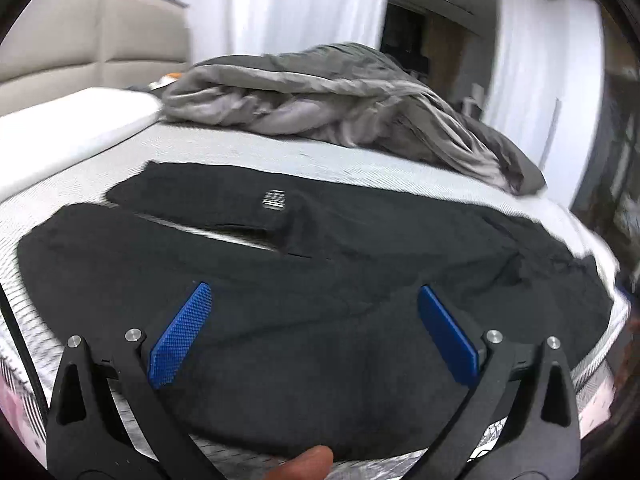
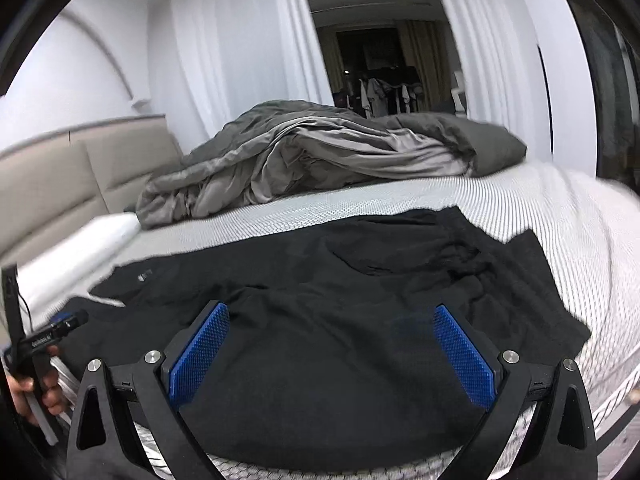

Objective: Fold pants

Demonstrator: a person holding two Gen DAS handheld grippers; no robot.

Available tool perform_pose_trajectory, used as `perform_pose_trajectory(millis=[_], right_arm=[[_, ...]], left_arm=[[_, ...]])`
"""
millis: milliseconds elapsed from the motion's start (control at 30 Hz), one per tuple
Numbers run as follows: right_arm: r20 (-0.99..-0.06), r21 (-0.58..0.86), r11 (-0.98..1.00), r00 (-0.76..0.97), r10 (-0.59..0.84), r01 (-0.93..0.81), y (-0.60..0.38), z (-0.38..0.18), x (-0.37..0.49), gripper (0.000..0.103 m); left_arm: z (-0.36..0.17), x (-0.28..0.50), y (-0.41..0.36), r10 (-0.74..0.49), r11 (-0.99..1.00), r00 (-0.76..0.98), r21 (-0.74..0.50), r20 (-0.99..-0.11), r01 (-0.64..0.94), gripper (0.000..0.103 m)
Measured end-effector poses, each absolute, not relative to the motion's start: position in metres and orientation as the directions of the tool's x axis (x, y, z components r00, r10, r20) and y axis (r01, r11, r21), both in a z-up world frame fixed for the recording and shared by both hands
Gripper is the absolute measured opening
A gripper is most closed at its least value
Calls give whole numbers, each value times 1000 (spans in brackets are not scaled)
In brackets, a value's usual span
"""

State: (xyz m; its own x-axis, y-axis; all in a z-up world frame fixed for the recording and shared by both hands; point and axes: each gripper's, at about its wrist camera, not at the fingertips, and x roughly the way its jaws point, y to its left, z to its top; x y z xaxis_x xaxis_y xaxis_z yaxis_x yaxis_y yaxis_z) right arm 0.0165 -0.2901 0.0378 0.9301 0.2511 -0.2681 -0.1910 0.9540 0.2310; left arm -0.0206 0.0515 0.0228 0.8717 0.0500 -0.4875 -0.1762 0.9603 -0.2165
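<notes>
On the near side of the mattress [image 2: 580, 216], in front of the grey duvet [image 2: 320, 152], the black pants [image 2: 320, 360] lay spread flat, ready for folding. Above the pants, the left gripper [image 1: 314, 336] and right gripper [image 2: 332, 354] hovered with fingers spread wide, holding nothing, apparently positioned to select 2 grasp points.

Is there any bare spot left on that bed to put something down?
Yes: a strip of white textured mattress lies bare between the black pants and the rumpled grey duvet, widening toward the right-hand edge. The near side is crowded by the pants.
</notes>
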Motion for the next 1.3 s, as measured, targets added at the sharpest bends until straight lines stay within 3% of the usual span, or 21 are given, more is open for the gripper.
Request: perform_pose_trajectory(millis=[200, 300, 367, 500, 600, 633, 667, 833, 867, 933, 967, 1067, 1133, 1233, 1300], right_arm=[[-267, 319, 937, 936, 232, -141, -329, 34, -3, 103], [-248, 388, 912, 939, 240, -131, -353, 31, -9, 103], [-259, 405, 907, 936, 239, -120, -362, 27, -10, 103], [-290, 415, 905, 930, 227, -91, -374, 19, -12, 103], [-288, 422, 903, 933, 217, -80, -381, 17, -16, 103], [-284, 424, 902, 934, 216, -80, -383, 17, -17, 103], [-283, 423, 903, 935, 214, -78, -383, 17, -17, 103], [-295, 422, 904, 932, 210, -70, -385, 14, -18, 103], [-296, 423, 903, 930, 217, -77, -385, 14, -17, 103], [-301, 421, 903, 925, 231, -88, -385, 13, -14, 103], [-307, 419, 904, 923, 231, -88, -385, 12, -13, 103], [-322, 438, 897, 920, 221, -62, -396, 8, -13, 103], [-334, 477, 878, 919, 209, -26, -412, 1, -17, 103], [-335, 613, 790, 900, 278, -16, -437, -15, -14, 103], [-325, 685, 727, 871, 368, -51, -444, -24, -4, 97]], left_arm=[[29, -63, 137, 183, 844, 822, -342, -539, -412, 102], [20, -84, 178, 176, 778, 801, -417, -572, -469, 102], [11, -94, 200, 163, 741, 787, -453, -595, -496, 97], [-1, -101, 230, 115, 713, 785, -500, -609, -492, 75], [-13, -89, 253, 26, 671, 801, -584, -598, -457, 72], [-19, -85, 260, -8, 648, 803, -615, -595, -450, 62], [-25, -80, 267, -33, 628, 801, -636, -598, -449, 58], [-29, -49, 285, -15, 624, 801, -631, -599, -460, 53], [-27, -42, 287, -9, 625, 800, -628, -600, -463, 48], [-20, -23, 291, 32, 630, 789, -601, -614, -493, 9], [-17, -17, 293, 61, 633, 790, -589, -610, -503, 4], [-13, -26, 298, 154, 619, 832, -604, -533, -502, 3], [-21, -29, 306, 213, 603, 813, -582, -542, -546, 3], [-34, -30, 321, 171, 557, 823, -635, -542, -535, 2], [-37, -31, 324, 162, 561, 827, -639, -538, -526, 2]])
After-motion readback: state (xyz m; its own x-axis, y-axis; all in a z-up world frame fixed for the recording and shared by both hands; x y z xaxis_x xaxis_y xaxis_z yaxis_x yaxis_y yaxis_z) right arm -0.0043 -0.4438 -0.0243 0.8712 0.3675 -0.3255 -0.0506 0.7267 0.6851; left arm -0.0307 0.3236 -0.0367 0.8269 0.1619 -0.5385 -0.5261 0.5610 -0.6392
